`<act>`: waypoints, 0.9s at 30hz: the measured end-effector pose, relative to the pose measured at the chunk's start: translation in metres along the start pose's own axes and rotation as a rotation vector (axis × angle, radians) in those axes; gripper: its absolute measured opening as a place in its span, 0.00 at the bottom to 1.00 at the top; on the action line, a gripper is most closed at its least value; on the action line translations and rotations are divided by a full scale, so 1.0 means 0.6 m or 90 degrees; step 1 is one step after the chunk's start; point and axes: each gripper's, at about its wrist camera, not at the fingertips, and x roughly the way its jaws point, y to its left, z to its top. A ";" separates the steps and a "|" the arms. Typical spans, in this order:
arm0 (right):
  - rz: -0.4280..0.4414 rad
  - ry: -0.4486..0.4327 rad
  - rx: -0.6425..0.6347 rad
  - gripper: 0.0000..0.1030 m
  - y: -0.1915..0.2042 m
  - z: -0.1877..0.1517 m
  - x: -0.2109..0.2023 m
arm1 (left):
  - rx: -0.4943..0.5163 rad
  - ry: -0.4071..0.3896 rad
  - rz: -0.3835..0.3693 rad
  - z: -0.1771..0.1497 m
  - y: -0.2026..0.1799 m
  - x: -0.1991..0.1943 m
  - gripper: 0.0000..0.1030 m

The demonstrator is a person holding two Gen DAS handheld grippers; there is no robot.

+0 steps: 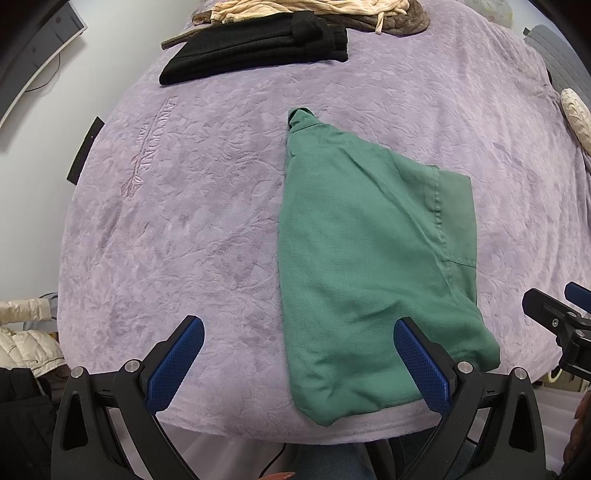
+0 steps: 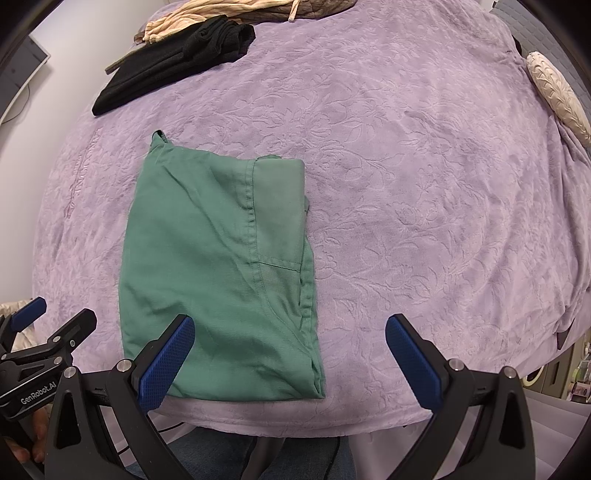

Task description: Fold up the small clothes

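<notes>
A green garment point(image 1: 362, 258) lies folded lengthwise on the lilac blanket point(image 1: 192, 206), one sleeve laid over its right side and the collar end pointing away. In the right wrist view the green garment point(image 2: 218, 266) sits left of centre, its near hem by the blanket's front edge. My left gripper point(image 1: 299, 328) is open above the garment's near left part, nothing between its blue pads. My right gripper point(image 2: 290, 326) is open too, its left finger point(image 2: 166, 362) over the garment's near hem and its right finger over bare lilac blanket point(image 2: 424, 206).
A folded black garment point(image 1: 255, 48) and a heap of beige and brown clothes point(image 1: 317, 11) lie at the far edge. A cream cushion point(image 2: 557, 96) rests at the far right. A padded cream jacket point(image 1: 26, 339) hangs off the left. A person's legs show below.
</notes>
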 end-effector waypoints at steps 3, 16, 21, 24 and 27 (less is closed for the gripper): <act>0.000 0.000 0.001 1.00 0.000 0.000 0.000 | 0.001 0.002 0.002 0.001 0.002 0.001 1.00; -0.001 0.003 -0.004 1.00 0.011 0.002 0.002 | 0.005 0.005 0.004 0.004 0.004 0.005 1.00; -0.001 0.004 -0.006 1.00 0.013 0.004 0.002 | 0.010 0.004 0.004 0.004 0.003 0.006 1.00; 0.000 0.005 -0.007 1.00 0.013 0.005 0.003 | 0.012 0.004 0.010 0.004 0.002 0.007 1.00; 0.001 0.008 -0.008 1.00 0.014 0.006 0.006 | 0.009 0.004 0.009 0.005 0.003 0.008 1.00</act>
